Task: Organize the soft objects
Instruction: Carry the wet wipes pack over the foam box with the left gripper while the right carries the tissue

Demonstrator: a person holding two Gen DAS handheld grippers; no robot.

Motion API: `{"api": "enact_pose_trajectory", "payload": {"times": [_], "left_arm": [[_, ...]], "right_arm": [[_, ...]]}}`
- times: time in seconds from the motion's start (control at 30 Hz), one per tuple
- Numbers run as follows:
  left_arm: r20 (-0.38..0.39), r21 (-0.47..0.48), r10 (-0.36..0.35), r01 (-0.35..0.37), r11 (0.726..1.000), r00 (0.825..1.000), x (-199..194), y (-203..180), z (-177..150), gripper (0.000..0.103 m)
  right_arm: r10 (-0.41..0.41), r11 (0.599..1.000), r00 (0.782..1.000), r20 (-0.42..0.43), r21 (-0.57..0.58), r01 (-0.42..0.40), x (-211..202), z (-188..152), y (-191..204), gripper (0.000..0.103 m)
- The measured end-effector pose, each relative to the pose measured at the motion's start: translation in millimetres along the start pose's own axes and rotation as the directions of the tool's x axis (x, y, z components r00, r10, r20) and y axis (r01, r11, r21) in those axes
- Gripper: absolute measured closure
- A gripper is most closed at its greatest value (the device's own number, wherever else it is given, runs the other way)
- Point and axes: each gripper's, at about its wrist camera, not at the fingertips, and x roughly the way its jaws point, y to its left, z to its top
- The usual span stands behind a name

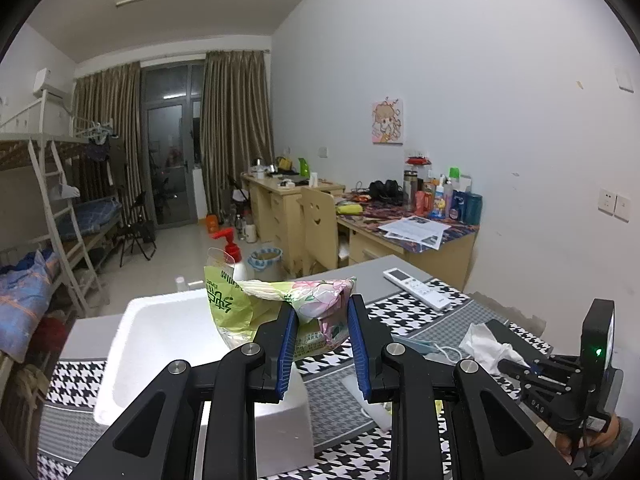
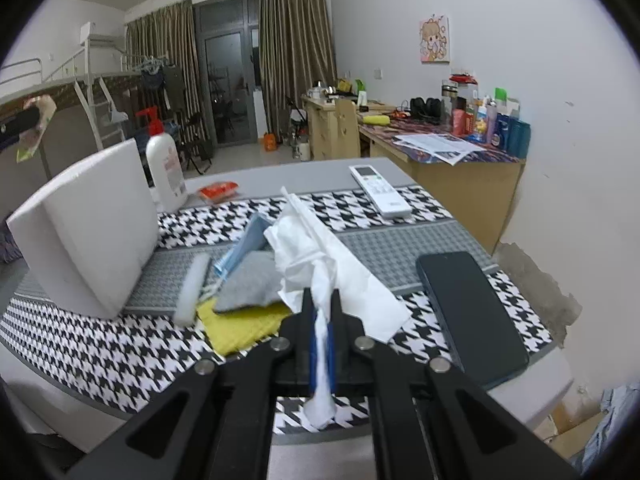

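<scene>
Over table (image 2: 400,240): tissue (image 2: 320,256) in hand-held gripper (image 2: 322,300).

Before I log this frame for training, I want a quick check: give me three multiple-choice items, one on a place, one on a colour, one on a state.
1. Where does the remote control lie?
A. on the table's far side
B. inside the foam box
C. on the dark phone

2. What colour is the flat cloth under the grey pad?
A. red
B. yellow
C. purple

3. What is the right gripper doing?
A. standing open over the phone
B. closed on the remote
C. pinching the white tissue

Answers:
1. A, it lies near the table's far edge, beyond the tissue.
2. B, a yellow corner shows beneath the grey pad.
3. C, tissue runs between its closed blue pads.
</scene>
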Motion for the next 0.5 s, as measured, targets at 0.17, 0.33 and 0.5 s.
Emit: {"api": "enact_pose_trajectory", "payload": {"times": [0.17, 0.33, 0.5], "left_arm": [[0.014, -0.008, 0.034, -0.034, 0.999, 0.999, -1, 6, 2, 0.076], [0.027, -0.018, 0.073, -0.073, 0.997, 0.997, 0, 16, 5, 0.076], [0.023, -0.033, 0.117, -0.116, 0.993, 0.993, 4, 30, 5, 0.076]], "right_arm": [[0.023, 1.000, 0.999, 0.038, 0.001, -0.023, -5, 9, 6, 0.097], [0.039, 0.999, 0.998, 0.058, -0.007, -0.038, -7, 16, 12, 0.097], [0.051, 0.999, 0.995, 0.081, -0.006, -0.050, -10, 23, 16, 0.097]]}}
